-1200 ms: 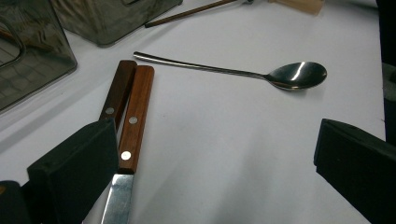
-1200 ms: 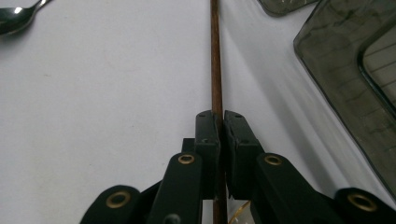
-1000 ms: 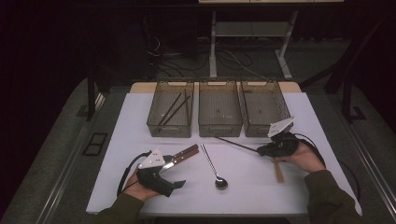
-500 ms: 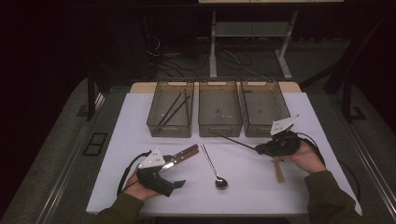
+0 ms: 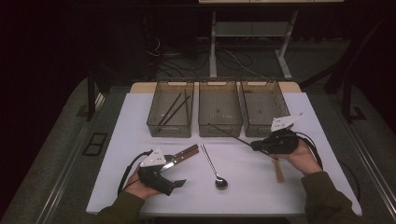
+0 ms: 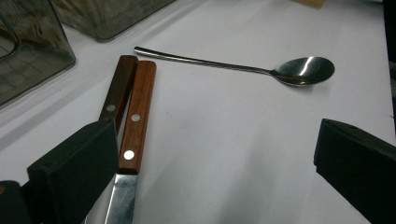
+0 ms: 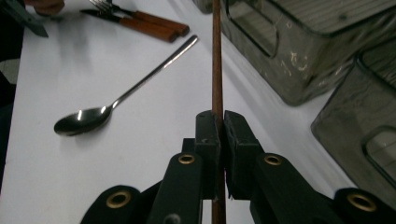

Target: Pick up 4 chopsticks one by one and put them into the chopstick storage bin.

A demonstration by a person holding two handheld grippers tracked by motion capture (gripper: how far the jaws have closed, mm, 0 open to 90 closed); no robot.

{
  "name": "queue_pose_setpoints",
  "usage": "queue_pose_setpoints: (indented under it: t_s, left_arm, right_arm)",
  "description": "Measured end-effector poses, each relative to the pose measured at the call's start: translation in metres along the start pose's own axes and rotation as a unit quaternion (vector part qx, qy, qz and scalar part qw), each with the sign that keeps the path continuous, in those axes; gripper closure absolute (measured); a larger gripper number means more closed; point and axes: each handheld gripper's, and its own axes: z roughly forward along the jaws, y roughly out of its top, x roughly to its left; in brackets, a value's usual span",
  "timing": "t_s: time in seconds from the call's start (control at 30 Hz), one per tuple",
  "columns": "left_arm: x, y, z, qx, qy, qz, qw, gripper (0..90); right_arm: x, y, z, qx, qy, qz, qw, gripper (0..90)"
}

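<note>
Two grippers noted: right gripper [image 7: 217,122] clenched on a chopstick [image 7: 216,56] at right, angled toward the middle bin [image 5: 220,108]; left gripper [image 6: 217,158] released, jaws apart beside two wooden-handled utensils [image 6: 136,112], near left.

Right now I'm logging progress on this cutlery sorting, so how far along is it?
Done: two dark chopsticks lie in the left bin. In hand: the right gripper is shut on another chopstick, pointing toward the bins. Left: the spoon, the two wooden-handled pieces beside the open left gripper, and a light wooden stick are on the table.
</note>
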Motion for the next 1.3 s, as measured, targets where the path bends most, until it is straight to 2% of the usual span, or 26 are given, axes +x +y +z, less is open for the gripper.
queue_pose_setpoints:
  t_s: [0.47, 0.7, 1.3]
  left_arm:
    - [-0.002, 0.001, -0.001, -0.003, -0.001, -0.001, 1.0000, 0.0]
    - [-0.002, 0.001, -0.001, -0.004, -0.001, -0.002, 1.0000, 0.0]
    - [-0.003, 0.001, -0.001, -0.008, -0.002, -0.004, 1.0000, 0.0]
  right_arm:
    - [0.009, 0.016, 0.008, -0.036, -0.036, 0.026, 0.9983, 85.0]
    - [0.012, 0.028, 0.020, -0.041, -0.055, 0.036, 0.9970, 85.0]
    - [0.022, 0.074, 0.048, -0.064, -0.096, 0.054, 0.9919, 85.0]
